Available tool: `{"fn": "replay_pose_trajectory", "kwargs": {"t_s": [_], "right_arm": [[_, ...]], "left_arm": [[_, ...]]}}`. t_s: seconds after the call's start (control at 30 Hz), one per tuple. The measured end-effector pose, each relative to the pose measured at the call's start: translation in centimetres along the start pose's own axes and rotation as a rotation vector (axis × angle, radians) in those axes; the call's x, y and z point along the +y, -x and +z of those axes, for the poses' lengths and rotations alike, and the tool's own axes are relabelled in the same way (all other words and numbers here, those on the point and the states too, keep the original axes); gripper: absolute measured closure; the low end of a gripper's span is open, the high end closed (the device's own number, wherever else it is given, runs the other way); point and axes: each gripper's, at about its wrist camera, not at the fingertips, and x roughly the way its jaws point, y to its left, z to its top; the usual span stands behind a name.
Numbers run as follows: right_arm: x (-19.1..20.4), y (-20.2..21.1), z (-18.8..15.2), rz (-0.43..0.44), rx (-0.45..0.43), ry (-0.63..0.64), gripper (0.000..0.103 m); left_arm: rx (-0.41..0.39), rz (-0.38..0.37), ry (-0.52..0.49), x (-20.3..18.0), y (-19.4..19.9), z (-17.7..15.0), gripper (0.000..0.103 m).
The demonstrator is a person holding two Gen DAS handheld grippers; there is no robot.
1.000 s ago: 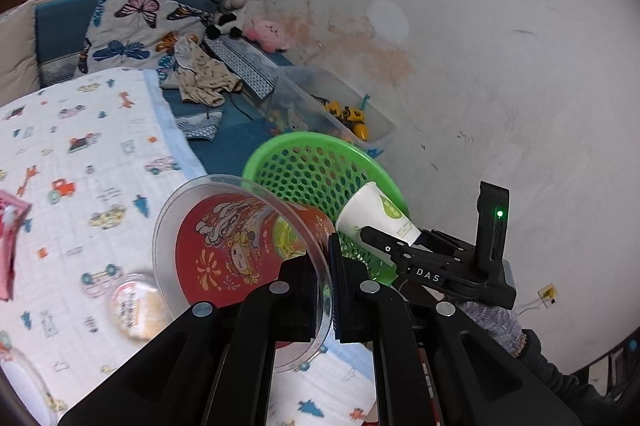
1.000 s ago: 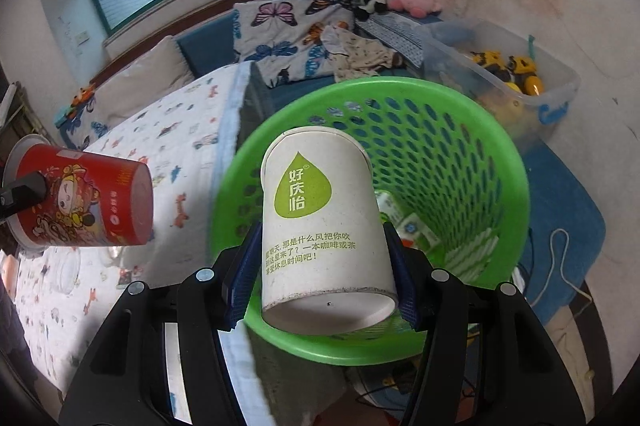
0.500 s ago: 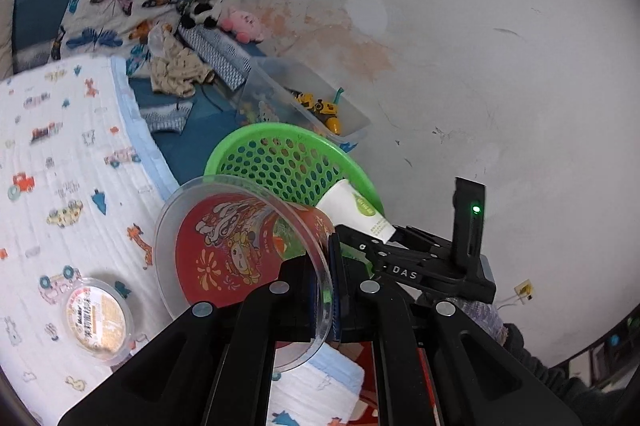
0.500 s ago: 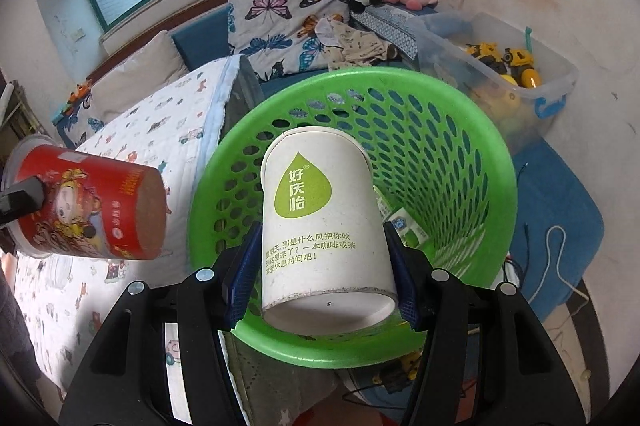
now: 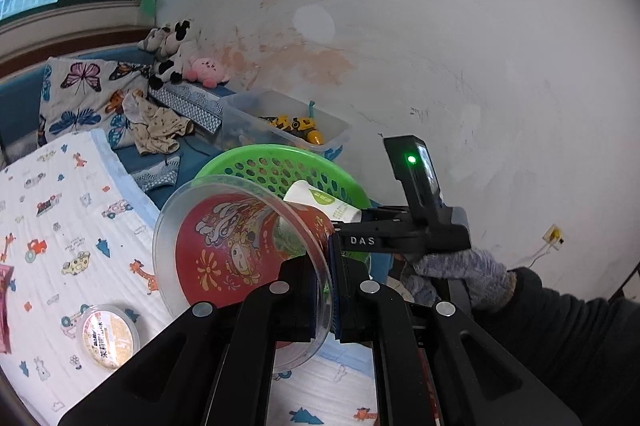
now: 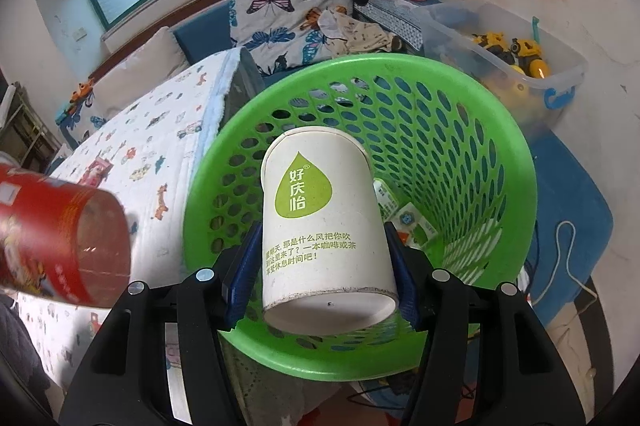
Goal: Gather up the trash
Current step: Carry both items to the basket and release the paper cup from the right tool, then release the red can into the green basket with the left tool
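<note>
A: Status of the paper cup point(image 6: 324, 226)?
B: Clamped in the right gripper point(image 6: 322, 270) above the green basket point(image 6: 516, 161), not yet dropped.
A: Remaining?
B: Red tub point(image 5: 236, 246), pinched at its rim by the left gripper point(image 5: 322, 290); round lid point(image 5: 108, 336) on the bed.

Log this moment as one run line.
left gripper: shut on red tub | right gripper: shut on paper cup over green basket

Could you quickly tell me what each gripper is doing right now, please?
Left gripper: shut on the clear rim of the red printed plastic tub.
Right gripper: shut on the white paper cup over the green basket.
</note>
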Motion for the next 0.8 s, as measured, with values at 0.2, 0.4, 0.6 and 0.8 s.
{"fn": "replay_pose_trajectory", "kwargs": {"t_s": [0.2, 0.4, 0.6, 0.8], "right_arm": [[-0.6, -0.2, 0.1, -0.012, -0.003, -0.022, 0.043], [-1.1, 0.1, 0.4, -0.010, -0.024, -0.049, 0.042], [-1.2, 0.9, 0.5, -0.004, -0.042, -0.048, 0.042], [-1.4, 2.1, 0.0, -0.009, -0.063, -0.038, 0.040]], "left_arm": [[0.002, -0.011, 0.001, -0.1, 0.0, -0.2, 0.097], [0.018, 0.011, 0.030, 0.5, -0.7, 0.5, 0.097], [0.032, 0.023, 0.088, 1.9, -2.3, 2.4, 0.097], [0.086, 0.058, 0.093, 2.4, -5.7, 3.5, 0.097]]}}
